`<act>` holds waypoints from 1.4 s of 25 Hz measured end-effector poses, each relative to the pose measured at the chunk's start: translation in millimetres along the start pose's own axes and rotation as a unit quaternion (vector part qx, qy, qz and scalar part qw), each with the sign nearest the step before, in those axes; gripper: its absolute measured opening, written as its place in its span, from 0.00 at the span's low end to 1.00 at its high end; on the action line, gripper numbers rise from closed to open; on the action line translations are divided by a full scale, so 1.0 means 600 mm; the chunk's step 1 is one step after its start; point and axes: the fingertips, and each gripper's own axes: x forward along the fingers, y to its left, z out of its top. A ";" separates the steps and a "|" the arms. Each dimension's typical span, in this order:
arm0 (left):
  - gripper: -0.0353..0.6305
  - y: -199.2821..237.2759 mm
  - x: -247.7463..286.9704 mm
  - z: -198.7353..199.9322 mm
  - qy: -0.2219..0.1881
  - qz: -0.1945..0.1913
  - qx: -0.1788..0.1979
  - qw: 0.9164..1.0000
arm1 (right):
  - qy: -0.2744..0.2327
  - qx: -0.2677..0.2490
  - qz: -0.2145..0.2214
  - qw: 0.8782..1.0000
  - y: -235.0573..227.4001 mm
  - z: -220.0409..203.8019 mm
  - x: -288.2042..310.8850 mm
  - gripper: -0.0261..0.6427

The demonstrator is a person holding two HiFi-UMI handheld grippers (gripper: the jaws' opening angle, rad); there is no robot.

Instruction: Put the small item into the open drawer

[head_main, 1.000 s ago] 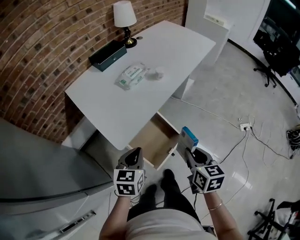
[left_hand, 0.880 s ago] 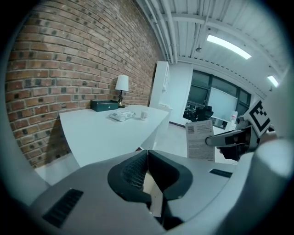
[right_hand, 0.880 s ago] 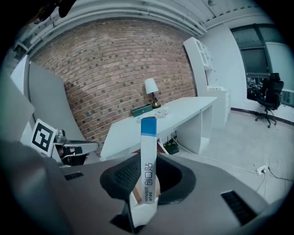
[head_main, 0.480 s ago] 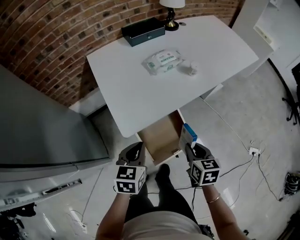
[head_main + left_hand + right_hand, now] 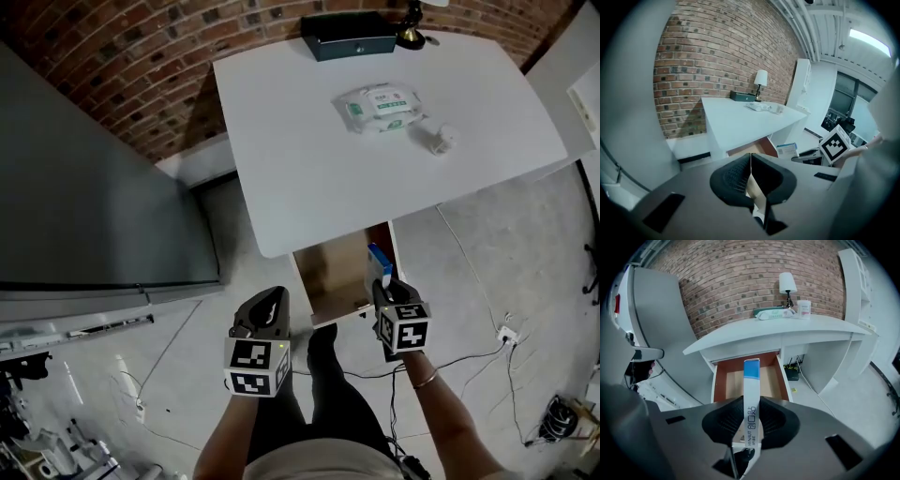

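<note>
We have the right gripper (image 5: 751, 422) gripping the small box (image 5: 751, 385). The box sits edge-on at the centre of the right gripper view, with one dark pad (image 5: 723, 422) pressed on each broad face. Its lower end is buried between the pads and its blue-capped end sticks out well past the fingertips. That blue end lines up over the open drawer (image 5: 727, 380), pulled out below the white table (image 5: 797, 331) in the middle of that view. In the head view the box shows lower centre-right, overlapping the drawer's right wall just above the right gripper. From that steep angle we can't tell whether it is above the rim or already inside. The left gripper (image 5: 750, 174) is closed, its pads meeting in a single seam at lower centre of the left gripper view. In the head view it's lower centre-left, just left of the drawer's front-left corner, apart from both drawer and box. On the tabletop, in the upper half of the head view:
- a dark case (image 5: 349, 37) at the back edge
- a lamp base (image 5: 410, 36) just right of it
- a wipes pack (image 5: 377, 105) mid-table
- a small white item (image 5: 439, 139) just right of the pack

A brick wall (image 5: 141, 56) fills the upper left.
</note>
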 end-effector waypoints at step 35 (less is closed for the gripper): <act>0.09 0.102 0.067 -0.116 0.019 0.070 -0.094 0.993 | 0.179 -0.071 -0.024 0.981 -0.010 -0.138 0.295 0.18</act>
